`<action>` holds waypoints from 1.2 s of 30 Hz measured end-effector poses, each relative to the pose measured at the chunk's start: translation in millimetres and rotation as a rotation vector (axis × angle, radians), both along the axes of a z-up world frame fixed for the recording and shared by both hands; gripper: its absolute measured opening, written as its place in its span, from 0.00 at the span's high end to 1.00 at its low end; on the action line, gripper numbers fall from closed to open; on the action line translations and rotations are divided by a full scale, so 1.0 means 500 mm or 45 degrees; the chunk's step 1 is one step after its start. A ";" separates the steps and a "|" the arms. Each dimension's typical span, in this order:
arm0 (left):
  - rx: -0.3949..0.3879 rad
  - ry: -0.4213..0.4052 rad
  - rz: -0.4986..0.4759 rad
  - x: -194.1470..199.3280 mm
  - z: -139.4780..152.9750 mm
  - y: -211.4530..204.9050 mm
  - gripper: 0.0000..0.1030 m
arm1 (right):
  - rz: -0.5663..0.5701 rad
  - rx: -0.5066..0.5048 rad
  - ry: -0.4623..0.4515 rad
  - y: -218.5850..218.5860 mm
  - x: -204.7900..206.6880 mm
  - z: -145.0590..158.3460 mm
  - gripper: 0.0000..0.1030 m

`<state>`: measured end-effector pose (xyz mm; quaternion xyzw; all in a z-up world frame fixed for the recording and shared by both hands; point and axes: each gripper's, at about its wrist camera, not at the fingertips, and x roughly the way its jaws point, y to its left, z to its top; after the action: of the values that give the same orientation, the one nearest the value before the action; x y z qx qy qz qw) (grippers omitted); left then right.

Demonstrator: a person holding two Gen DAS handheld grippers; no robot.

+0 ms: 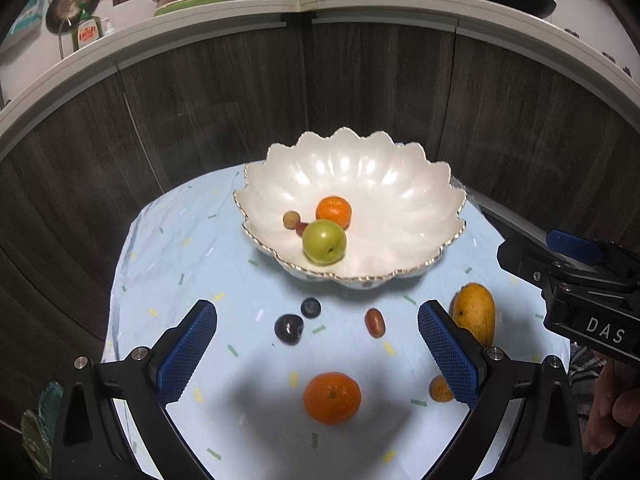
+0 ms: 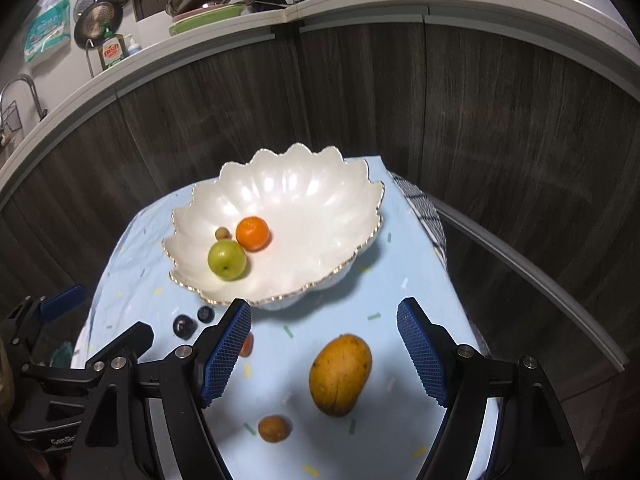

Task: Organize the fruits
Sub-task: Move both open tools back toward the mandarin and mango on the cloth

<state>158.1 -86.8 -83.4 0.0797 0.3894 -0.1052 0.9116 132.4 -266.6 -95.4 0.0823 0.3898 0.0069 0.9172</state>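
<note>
Both claws gape wide, left gripper (image 1: pixel 318 354) over an orange (image 1: pixel 332 398), right gripper (image 2: pixel 324 354) over a mango (image 2: pixel 340 374), near the bowl (image 2: pixel 320 200) at the cloth's (image 2: pixel 420 280) far edge.

Scalloped white bowl (image 1: pixel 400 200): green apple (image 1: pixel 324 241), orange (image 1: pixel 333 211) held inside | yellow mango (image 2: pixel 340 375), second orange (image 1: pixel 332 398): laid near, on cloth

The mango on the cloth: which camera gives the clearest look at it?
The right wrist view: the whole mango lies unobstructed between the right gripper's open fingers. In the left wrist view, the mango is partly hidden behind one of the left gripper's fingers.
</note>
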 end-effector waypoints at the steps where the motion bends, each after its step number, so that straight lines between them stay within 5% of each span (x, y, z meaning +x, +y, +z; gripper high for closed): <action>1: 0.005 0.000 0.001 -0.004 -0.004 -0.002 0.01 | 0.001 0.002 0.004 -0.001 -0.002 -0.003 0.26; 7: -0.055 -0.014 0.031 -0.022 -0.024 0.005 0.01 | 0.003 0.007 0.022 0.001 -0.016 -0.018 0.26; 36: 0.077 -0.009 -0.005 -0.044 -0.115 -0.008 0.01 | -0.038 -0.039 0.061 0.000 -0.026 -0.096 0.26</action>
<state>135.8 -90.5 -140.9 0.1085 0.3890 -0.0949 0.9099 119.2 -266.6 -143.1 0.0741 0.4104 -0.0149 0.9088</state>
